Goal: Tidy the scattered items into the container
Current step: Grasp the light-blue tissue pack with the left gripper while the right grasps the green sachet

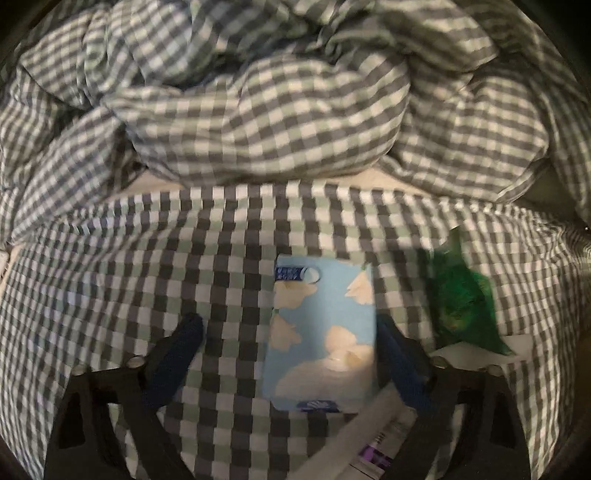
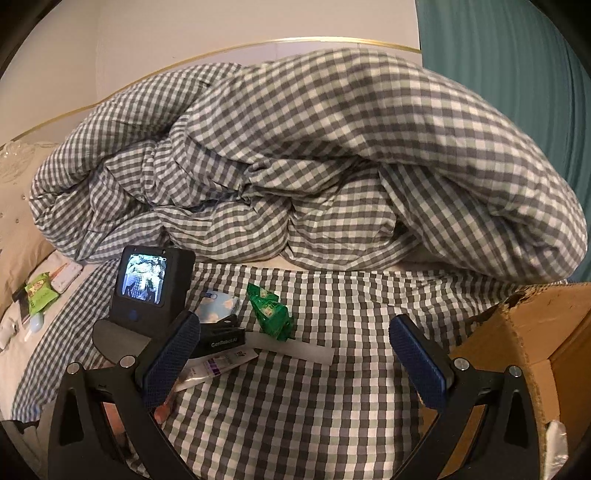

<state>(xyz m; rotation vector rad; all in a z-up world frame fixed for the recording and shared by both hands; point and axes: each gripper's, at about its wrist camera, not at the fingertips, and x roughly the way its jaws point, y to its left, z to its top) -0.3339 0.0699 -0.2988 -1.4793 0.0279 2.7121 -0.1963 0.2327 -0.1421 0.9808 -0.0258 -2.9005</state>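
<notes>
We find the work surface to be a bed laid with a grey-and-white checked sheet (image 2: 332,369), with a bunched checked duvet (image 2: 314,166) heaped across the twelve o'clock side. Behind it stand a pale wall (image 2: 221,29) and, at one o'clock, a teal curtain (image 2: 517,74).

In the left wrist view, the left gripper (image 1: 290,343) stands wide open around a light blue tissue pack (image 1: 321,332). The pack lies flat on the sheet between the jaws. The right pad looks close against its edge; the left pad is well apart from it. We see no grip.

A green snack packet (image 1: 461,299) lies at two o'clock from the pack. A white tube (image 2: 218,365) and a white strip (image 2: 295,349) lie just beside them.

The right gripper (image 2: 295,365) is wide open and empty above the sheet. The cardboard box (image 2: 535,332) stands at its three o'clock. Further small items (image 2: 40,295) lie at nine o'clock by a pillow (image 2: 14,221).
</notes>
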